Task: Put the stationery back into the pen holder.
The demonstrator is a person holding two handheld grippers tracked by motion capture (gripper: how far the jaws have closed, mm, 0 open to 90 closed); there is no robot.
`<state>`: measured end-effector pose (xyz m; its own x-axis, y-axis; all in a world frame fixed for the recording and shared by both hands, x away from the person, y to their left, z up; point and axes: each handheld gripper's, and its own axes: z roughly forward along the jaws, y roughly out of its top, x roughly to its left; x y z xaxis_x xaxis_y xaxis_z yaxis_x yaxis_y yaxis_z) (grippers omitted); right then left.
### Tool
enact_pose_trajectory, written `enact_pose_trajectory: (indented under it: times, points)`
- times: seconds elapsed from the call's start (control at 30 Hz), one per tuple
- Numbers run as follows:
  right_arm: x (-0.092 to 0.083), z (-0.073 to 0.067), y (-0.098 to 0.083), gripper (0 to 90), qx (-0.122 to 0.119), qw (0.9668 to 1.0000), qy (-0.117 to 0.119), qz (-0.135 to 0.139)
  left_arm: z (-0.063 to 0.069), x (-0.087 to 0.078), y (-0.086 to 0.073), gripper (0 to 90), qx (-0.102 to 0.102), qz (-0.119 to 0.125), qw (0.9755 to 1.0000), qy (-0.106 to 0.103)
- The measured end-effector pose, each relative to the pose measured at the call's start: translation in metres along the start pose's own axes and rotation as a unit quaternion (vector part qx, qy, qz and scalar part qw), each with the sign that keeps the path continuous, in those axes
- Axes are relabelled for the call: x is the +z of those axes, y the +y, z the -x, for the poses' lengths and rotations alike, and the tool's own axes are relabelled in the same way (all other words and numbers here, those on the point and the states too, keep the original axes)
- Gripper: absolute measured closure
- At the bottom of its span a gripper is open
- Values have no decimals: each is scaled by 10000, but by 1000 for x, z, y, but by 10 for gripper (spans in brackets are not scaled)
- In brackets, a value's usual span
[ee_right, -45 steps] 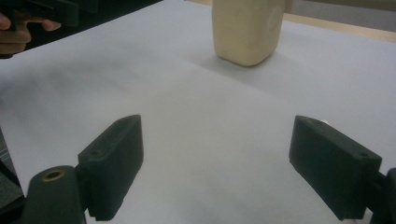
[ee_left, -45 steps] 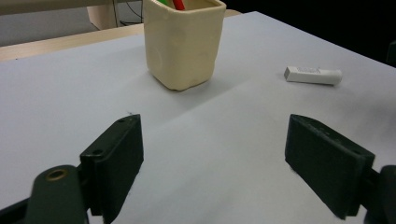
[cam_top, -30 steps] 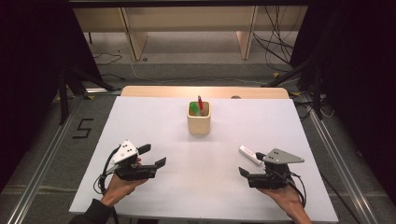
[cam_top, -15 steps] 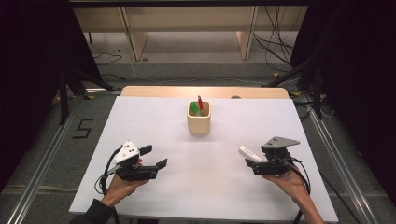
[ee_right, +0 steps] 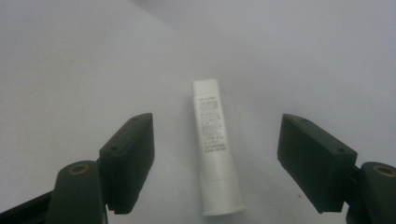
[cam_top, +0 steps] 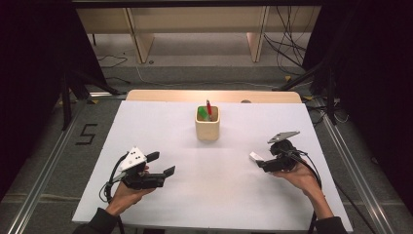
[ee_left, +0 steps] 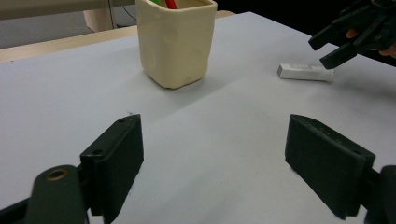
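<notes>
A white tube point(cam_top: 255, 156) with small print lies flat on the white table point(cam_top: 160, 131) at the right. My right gripper point(cam_top: 263, 165) reaches over it. In the right gripper view the tube point(ee_right: 212, 144) lies lengthwise between the two jaws, and neither pad touches it. The right gripper point(ee_right: 217, 128) is open, and its jaws have just been closing. My left gripper point(cam_top: 163, 164) rests at the front left, open with nothing in it. The left gripper view shows the left gripper point(ee_left: 215, 154), the tube point(ee_left: 304, 72) and the right gripper point(ee_left: 321, 52) beyond it.
A cream cup point(cam_top: 207, 127) stands at the middle back of the table with a red pen point(cam_top: 208, 106) and a green item point(cam_top: 202, 113) in it. The cup point(ee_left: 176, 42) rises ahead of the left jaws. Cables and shelf legs lie on the floor behind.
The right hand has moved forward and left to the white tube, which now lies between its jaws. The jaws stand a little narrower. The left hand has stayed put.
</notes>
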<state>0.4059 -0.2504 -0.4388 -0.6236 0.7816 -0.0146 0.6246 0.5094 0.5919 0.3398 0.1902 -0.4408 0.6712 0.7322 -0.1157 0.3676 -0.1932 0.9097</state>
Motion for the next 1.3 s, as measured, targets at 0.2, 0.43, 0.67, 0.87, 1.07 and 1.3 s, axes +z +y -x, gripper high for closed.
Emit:
enact_pose_trajectory:
  times: [0.2,0.43,0.67,0.87,1.07,1.3]
  points:
    - [5,4,-1,317,3,9997,10,-236,1,1,0,191,31,-5,10000,-16]
    - [9,7,-1,365,9,9984,107,-557,0,1,0,191,33,-25,10000,-13]
    - [12,8,2,404,-36,9965,105,-824,1,1,1,191,42,-23,10000,-21]
    - [15,10,2,427,-88,9943,118,-1058,1,1,1,191,44,-23,10000,-30]
    - [17,10,2,458,-71,9926,194,-1200,1,1,1,191,57,-36,10000,-41]
    - [20,11,0,491,-58,9910,234,-1320,1,1,2,191,62,-43,10000,-50]
